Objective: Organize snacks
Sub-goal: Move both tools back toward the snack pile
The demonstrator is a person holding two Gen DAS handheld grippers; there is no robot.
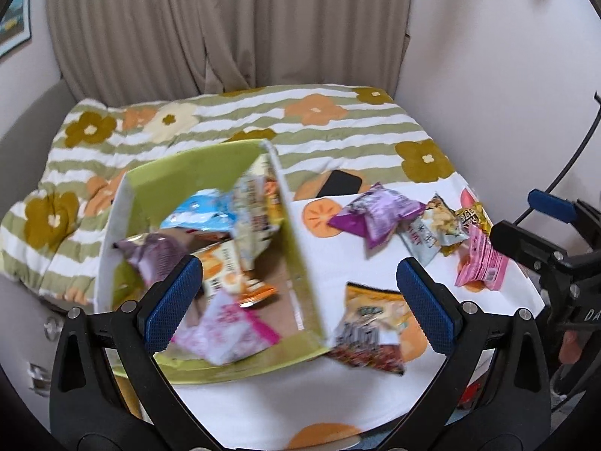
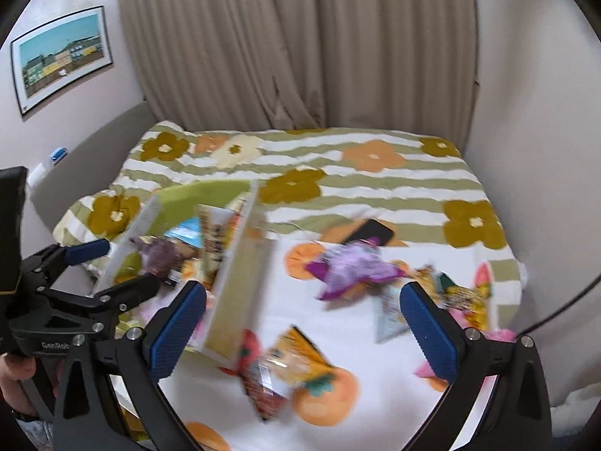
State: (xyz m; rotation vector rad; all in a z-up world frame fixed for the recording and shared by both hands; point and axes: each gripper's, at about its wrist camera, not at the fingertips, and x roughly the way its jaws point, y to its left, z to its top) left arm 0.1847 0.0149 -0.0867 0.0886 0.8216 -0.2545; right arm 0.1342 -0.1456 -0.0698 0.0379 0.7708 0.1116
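left tongs [image 1: 300, 293] spread wide, blue ribbed pads well apart with nothing between them, hovering over the near corner of the green-lined open cardboard box [image 1: 157, 176]. under the left pad sits a pink and white foil snack packet [image 1: 229, 327] inside the box, beside an orange snack packet [image 1: 225, 274], a dull purple snack bag [image 1: 150, 255], a light blue snack bag [image 1: 199, 210] and a tall white and orange packet [image 1: 255, 206] leaning on the box's right wall. just outside that wall, between the pads, lies a yellow and dark red snack bag [image 1: 372, 330] on the white cloth printed with orange fruit [image 1: 338, 255]. right tongs [image 2: 304, 330] are gaping as well, gripping nothing, hanging above the same cloth with the box's long white wall [image 2: 240, 285] close by the left pad and the yellow and red bag below. farther out, a bright purple crinkled snack bag [image 1: 375, 214] rests on the cloth, then a silver-grey packet of chips [image 1: 432, 233], a small gold and black packet [image 1: 473, 218] and a pink packet [image 1: 480, 263] clustered near the right edge, some overlapping. a black phone [image 1: 340, 184] lies flat beyond the purple bag. all of it is on a bed with a green and white striped quilt with big flowers [image 1: 338, 124]; beige curtains [image 1: 225, 22] hang behind, and a framed landscape print [image 2: 60, 56] is on the wall to the left. much of the right view is motion-blurred.
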